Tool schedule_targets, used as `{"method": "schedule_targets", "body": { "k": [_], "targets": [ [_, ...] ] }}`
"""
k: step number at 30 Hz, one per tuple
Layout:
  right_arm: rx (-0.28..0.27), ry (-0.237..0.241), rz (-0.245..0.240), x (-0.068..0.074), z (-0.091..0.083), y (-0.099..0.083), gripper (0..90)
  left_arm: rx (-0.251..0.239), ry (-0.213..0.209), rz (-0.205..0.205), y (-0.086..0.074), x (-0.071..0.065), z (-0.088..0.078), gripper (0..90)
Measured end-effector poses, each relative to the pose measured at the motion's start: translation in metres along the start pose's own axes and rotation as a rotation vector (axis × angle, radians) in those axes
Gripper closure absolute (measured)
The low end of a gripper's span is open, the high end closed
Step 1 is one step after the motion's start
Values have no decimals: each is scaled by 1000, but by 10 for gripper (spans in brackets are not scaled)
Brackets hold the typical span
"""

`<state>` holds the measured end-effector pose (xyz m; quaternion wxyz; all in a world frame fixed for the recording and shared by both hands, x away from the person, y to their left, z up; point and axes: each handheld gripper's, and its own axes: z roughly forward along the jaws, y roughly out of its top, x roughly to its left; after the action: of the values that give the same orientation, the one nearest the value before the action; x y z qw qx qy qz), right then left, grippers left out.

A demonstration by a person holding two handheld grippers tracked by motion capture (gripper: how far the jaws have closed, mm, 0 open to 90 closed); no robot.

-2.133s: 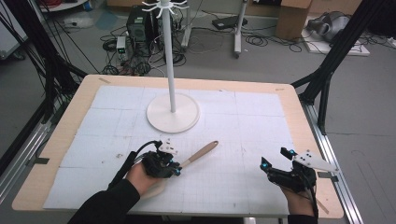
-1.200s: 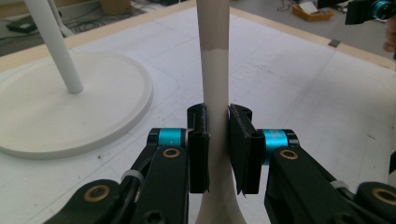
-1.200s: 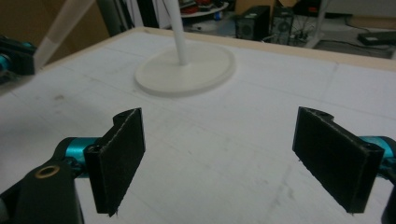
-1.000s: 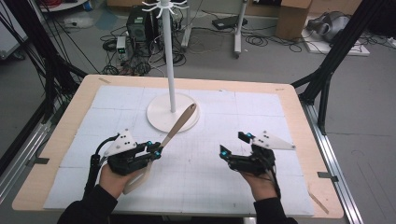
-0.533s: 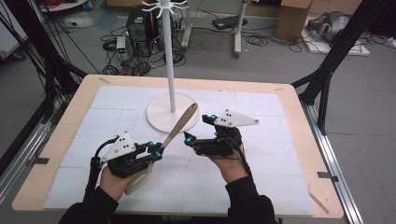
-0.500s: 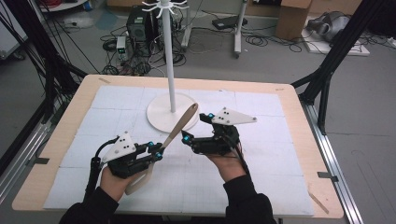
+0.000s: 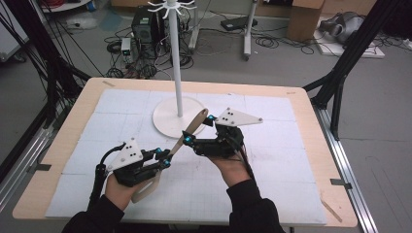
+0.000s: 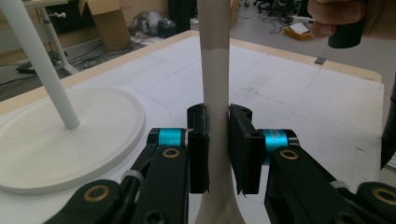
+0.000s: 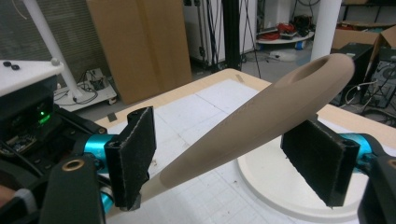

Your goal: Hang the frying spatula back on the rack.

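A pale wooden spatula (image 7: 193, 126) slants up from my left gripper (image 7: 163, 158) towards the white stand's base (image 7: 165, 121). The left gripper is shut on its handle low down, near the blade; in the left gripper view both pads clamp the spatula (image 8: 214, 70) at the left gripper (image 8: 218, 135). My right gripper (image 7: 197, 130) straddles the upper end of the handle. In the right gripper view the spatula (image 9: 261, 121) passes between the right gripper's (image 9: 226, 156) pads with a gap on each side. Those jaws have just been closing and stand open.
A white hook stand rises from a round base (image 8: 60, 135) on its pole (image 7: 176, 58) at the middle back of the white gridded mat (image 7: 291, 160). The wooden table edge (image 7: 320, 145) frames the mat. Cables and boxes lie on the floor beyond.
My right gripper has swept left from the table's right side and now sits around the spatula's upper end. The left gripper had lifted the spatula to a slant earlier and holds it there.
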<state>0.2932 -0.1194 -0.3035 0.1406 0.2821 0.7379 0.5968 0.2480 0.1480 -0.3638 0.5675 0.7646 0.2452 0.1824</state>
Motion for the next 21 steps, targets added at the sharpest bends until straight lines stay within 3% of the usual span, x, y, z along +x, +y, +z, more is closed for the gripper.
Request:
{"method": "schedule_targets", "body": {
  "k": [10,11,12,13,21],
  "targets": [
    [-25,13,-21,6,0,13,400,-14,7,12,3,-3,-3,777],
    [-28,18,-24,8,0,17,484,-17,10,18,4,-3,-5,776],
    [-28,18,-24,8,0,17,484,-17,10,18,4,-3,-5,776],
    [-36,22,-34,10,-2,20,573,-21,9,18,4,-3,-5,776],
    [-59,68,-36,14,-4,25,616,-44,-11,21,6,-3,-8,776]
  ]
}}
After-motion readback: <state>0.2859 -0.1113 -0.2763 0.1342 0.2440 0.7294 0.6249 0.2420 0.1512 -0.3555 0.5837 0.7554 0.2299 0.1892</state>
